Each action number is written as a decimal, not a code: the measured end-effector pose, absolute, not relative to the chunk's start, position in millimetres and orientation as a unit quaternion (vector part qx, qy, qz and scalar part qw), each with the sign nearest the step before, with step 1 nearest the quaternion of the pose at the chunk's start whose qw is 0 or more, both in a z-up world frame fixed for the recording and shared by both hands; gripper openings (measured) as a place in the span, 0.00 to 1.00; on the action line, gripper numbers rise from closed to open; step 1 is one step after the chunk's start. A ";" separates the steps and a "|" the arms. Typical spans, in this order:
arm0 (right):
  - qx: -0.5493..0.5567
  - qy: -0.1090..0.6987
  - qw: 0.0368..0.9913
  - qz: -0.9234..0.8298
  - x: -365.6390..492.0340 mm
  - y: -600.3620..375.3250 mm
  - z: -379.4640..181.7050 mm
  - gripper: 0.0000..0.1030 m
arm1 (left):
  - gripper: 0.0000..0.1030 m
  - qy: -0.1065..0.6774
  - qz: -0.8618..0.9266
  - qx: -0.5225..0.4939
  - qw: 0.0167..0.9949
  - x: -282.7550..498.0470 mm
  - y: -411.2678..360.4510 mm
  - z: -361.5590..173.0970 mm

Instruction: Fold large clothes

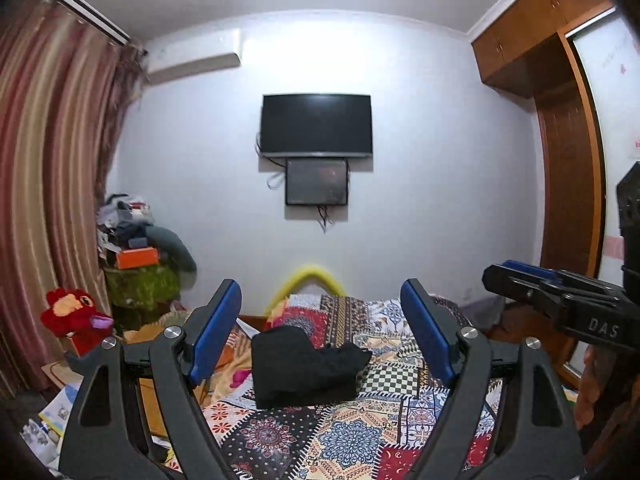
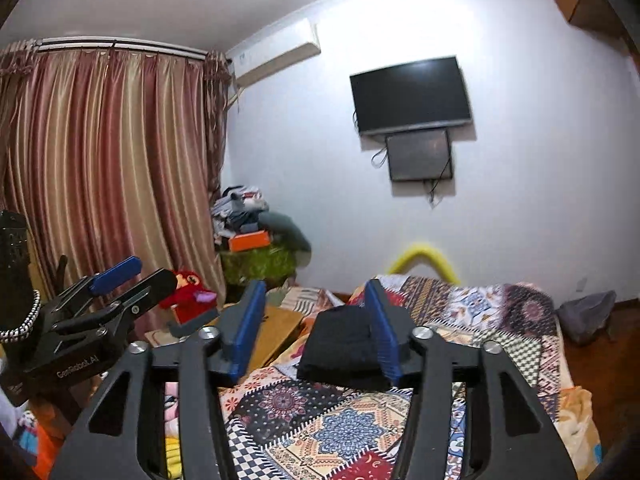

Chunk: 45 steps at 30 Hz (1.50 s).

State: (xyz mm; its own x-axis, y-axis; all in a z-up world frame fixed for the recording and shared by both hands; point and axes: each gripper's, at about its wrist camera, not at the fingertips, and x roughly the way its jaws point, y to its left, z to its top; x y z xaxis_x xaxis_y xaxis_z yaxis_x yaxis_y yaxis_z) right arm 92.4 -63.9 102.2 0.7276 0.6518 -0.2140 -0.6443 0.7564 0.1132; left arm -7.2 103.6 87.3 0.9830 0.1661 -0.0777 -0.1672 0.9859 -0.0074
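We are counting around the bed (image 1: 360, 432): one folded black garment (image 1: 304, 368) is lying on it, two dark screens (image 1: 316, 126) are hanging on the wall beyond it, one red plush toy (image 1: 76, 322) and one orange box (image 1: 136, 258) are sitting left of it, and two grippers, the left gripper (image 1: 320, 328) and the right gripper (image 2: 312, 328), are hovering above it.

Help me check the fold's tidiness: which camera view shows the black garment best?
The left wrist view: the folded black garment lies unobstructed on the patchwork bedspread, between the hand-held gripper's fingers. In the right wrist view, a blue finger pad covers part of it.
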 end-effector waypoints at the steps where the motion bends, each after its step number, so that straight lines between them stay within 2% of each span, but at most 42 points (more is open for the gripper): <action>1: 0.012 0.118 0.931 0.345 89.7 -62.9 101.7 0.57 | 0.81 0.034 0.087 -0.006 0.996 -12.7 101.4 84.5; 3: 0.003 0.110 0.938 0.329 84.5 -62.9 100.4 0.68 | 0.85 0.030 0.098 -0.004 0.995 -20.0 98.0 79.5; 5: -0.002 0.100 0.945 0.312 81.0 -62.3 99.6 0.84 | 0.89 0.030 0.103 -0.005 0.994 -25.8 96.7 75.2; 8: -0.002 0.097 0.951 0.293 81.7 -61.3 98.6 0.94 | 1.00 0.032 0.119 -0.012 0.992 -29.4 97.3 68.3; 10: 0.001 0.098 0.953 0.287 80.2 -61.8 99.6 0.97 | 1.00 0.036 0.123 -0.013 0.992 -31.8 97.8 66.3; 45: -0.005 0.126 0.953 0.275 69.3 -72.3 100.1 0.97 | 1.00 0.055 0.131 -0.009 0.990 -34.4 95.7 52.1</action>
